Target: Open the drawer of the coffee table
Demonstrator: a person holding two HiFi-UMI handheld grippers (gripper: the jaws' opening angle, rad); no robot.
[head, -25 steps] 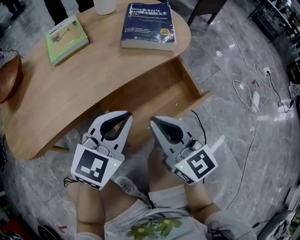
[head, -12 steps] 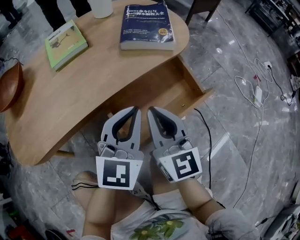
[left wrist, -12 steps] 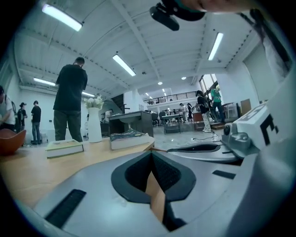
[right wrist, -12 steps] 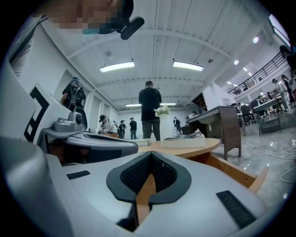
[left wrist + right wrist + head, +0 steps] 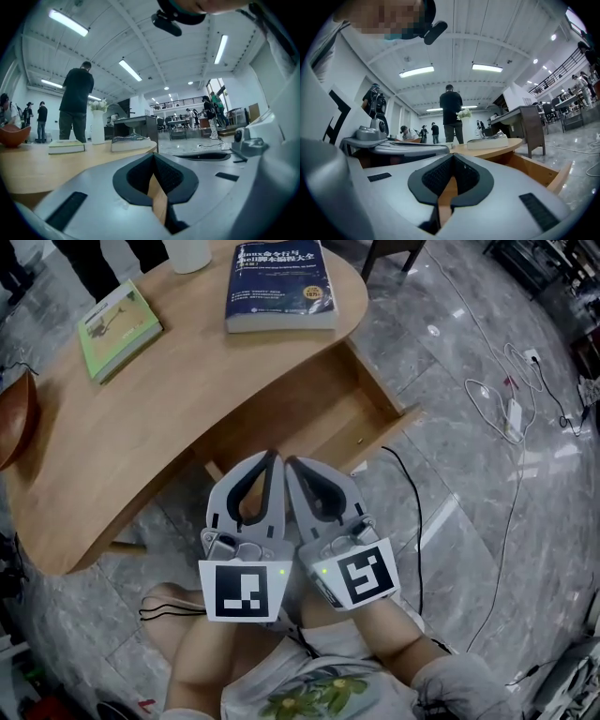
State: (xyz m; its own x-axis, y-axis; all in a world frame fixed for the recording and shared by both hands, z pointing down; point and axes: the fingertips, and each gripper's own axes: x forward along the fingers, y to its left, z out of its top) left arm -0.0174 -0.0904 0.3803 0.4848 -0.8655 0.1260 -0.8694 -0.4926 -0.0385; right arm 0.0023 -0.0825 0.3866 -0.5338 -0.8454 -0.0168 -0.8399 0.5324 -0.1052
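The wooden coffee table (image 5: pixel 141 418) has its drawer (image 5: pixel 323 418) pulled out toward the right, its inside showing and its front board (image 5: pixel 389 430) angled over the floor. My two grippers hover side by side just short of the table's near edge, in front of the drawer. The left gripper (image 5: pixel 273 457) is shut and empty. Beside it, close against it, the right gripper (image 5: pixel 290 463) is also shut and empty. In the left gripper view the shut jaws (image 5: pixel 153 158) point across the tabletop (image 5: pixel 42 164). The right gripper view shows its shut jaws (image 5: pixel 452 158) and the open drawer (image 5: pixel 536 171).
On the table lie a blue book (image 5: pixel 277 282), a green book (image 5: pixel 117 320), a white vase (image 5: pixel 187 251) and a brown bowl (image 5: pixel 14 418). Cables and a power strip (image 5: pixel 511 432) lie on the marble floor at the right. A person (image 5: pixel 77 103) stands beyond the table.
Both grippers have swung inward from a spread stance and now sit close together, pointing at the table edge. The drawer has stayed open.
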